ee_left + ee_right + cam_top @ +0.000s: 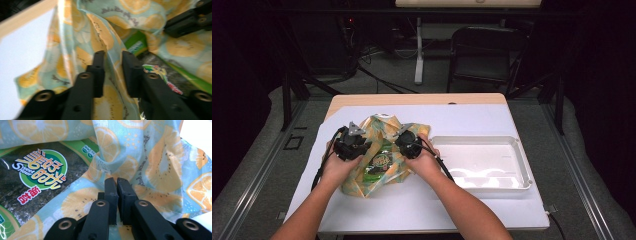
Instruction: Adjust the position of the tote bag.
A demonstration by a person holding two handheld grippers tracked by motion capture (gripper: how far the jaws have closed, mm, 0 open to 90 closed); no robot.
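Looking down from the high view, a fruit-print cloth bag (pixel 384 150) lies on the white-covered table (pixel 492 210), just left of an empty white tray (pixel 482 161). A green snack packet (pixel 379 163) sits in the bag's mouth, ringed by the cloth. The left gripper (pixel 354 142) is at the bag's left edge and the right gripper (pixel 408 142) at its right edge, a hand behind each; from up here I cannot tell how either pair of jaws stands.

In the left gripper view, the left gripper (pixel 113 65) has a fold of the bag (pixel 75 50) rising between its jaws. The jaws stand a little apart, with a visible gap beside the cloth, so whether the pads truly press on it I cannot tell. The packet (pixel 160 72) lies just beyond, inside the bag, with the other gripper at the bag's far edge.

In the right gripper view, the right gripper (pixel 117 182) has its jaws drawn together, pinching the bag's hem (pixel 100 165). The packet (pixel 37 172) lies to the left, partly under cloth, label up.

As I judge it, the work is mid-way: the bag's mouth is being held wide, the packet is exposed but not lifted out, and the tray is waiting. One edge looks secured; the other grip seems unsettled.
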